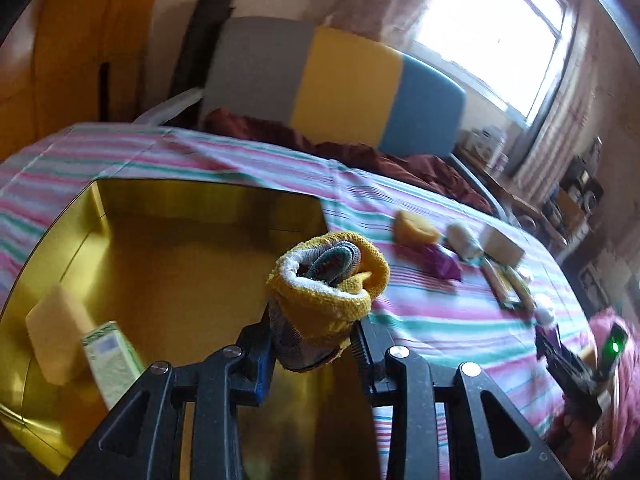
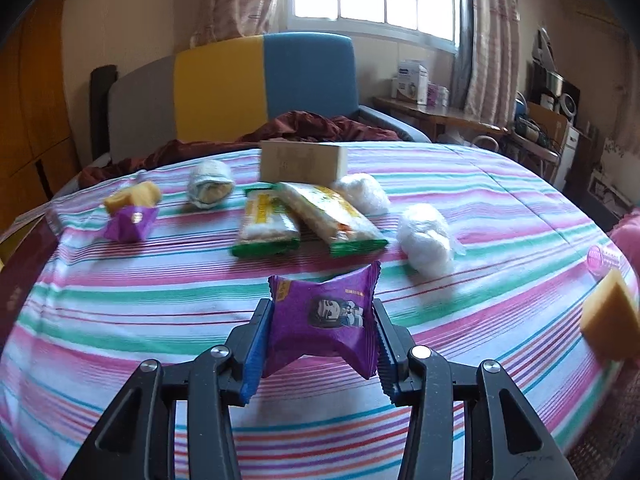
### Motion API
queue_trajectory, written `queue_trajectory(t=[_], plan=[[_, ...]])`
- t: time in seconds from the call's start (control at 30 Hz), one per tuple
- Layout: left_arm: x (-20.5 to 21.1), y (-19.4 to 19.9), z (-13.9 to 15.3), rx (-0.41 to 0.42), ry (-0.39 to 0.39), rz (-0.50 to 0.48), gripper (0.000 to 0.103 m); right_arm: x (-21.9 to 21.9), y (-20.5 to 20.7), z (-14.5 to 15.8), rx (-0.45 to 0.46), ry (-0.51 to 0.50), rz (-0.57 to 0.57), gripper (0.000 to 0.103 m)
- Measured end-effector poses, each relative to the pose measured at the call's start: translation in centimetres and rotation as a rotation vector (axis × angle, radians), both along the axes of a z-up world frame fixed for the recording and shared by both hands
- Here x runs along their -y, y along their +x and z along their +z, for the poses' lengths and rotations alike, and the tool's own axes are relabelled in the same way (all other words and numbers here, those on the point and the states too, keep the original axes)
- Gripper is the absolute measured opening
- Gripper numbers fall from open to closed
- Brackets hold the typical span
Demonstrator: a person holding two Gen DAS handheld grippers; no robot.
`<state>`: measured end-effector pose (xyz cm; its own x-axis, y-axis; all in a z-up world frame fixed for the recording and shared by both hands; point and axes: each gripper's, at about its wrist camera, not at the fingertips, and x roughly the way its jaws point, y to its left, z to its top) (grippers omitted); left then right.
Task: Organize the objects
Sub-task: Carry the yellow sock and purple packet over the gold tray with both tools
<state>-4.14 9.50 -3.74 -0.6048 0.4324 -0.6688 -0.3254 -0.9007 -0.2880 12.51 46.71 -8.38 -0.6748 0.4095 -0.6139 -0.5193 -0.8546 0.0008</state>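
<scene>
My left gripper (image 1: 314, 344) is shut on a rolled pair of yellow and grey socks (image 1: 326, 292), held above the open gold box (image 1: 192, 240). Inside that box lie a yellow sponge (image 1: 56, 332) and a small green carton (image 1: 110, 360). My right gripper (image 2: 320, 340) is shut on a purple snack packet (image 2: 324, 320), held just above the striped bedsheet (image 2: 120, 312). In the left wrist view the right gripper (image 1: 560, 356) shows at the far right edge with a green light.
On the sheet lie two green-edged snack packs (image 2: 268, 220), two white cotton wads (image 2: 426, 240), a rolled white sock (image 2: 210, 190), a tan box (image 2: 302, 160), another purple packet (image 2: 128, 222) beside a yellow sponge (image 2: 134, 196), and a sponge (image 2: 608, 320) at the right. A colourful headboard (image 2: 240, 84) stands behind.
</scene>
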Motion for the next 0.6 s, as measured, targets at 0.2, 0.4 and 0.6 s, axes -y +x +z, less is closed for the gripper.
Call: queue_trajectory(t=[0.2,0.4,0.6], plan=[[3.2,-2.0,-0.6,0.032,0.006,0.072,0.033,2.8,0.1,2.0,-0.05,-0.016,0.067,0.047],[5.3,-3.8,-1.2,0.073,0.007,0.122,0.033,6.3,-0.5,4.2,-0.104,-0.074,0.171,0.047],[7.2,-5.2,-1.2,0.072,-0.013,0.153,0.033,11.5,-1.5,6.1,-0.141,-0.115,0.313,0.047]])
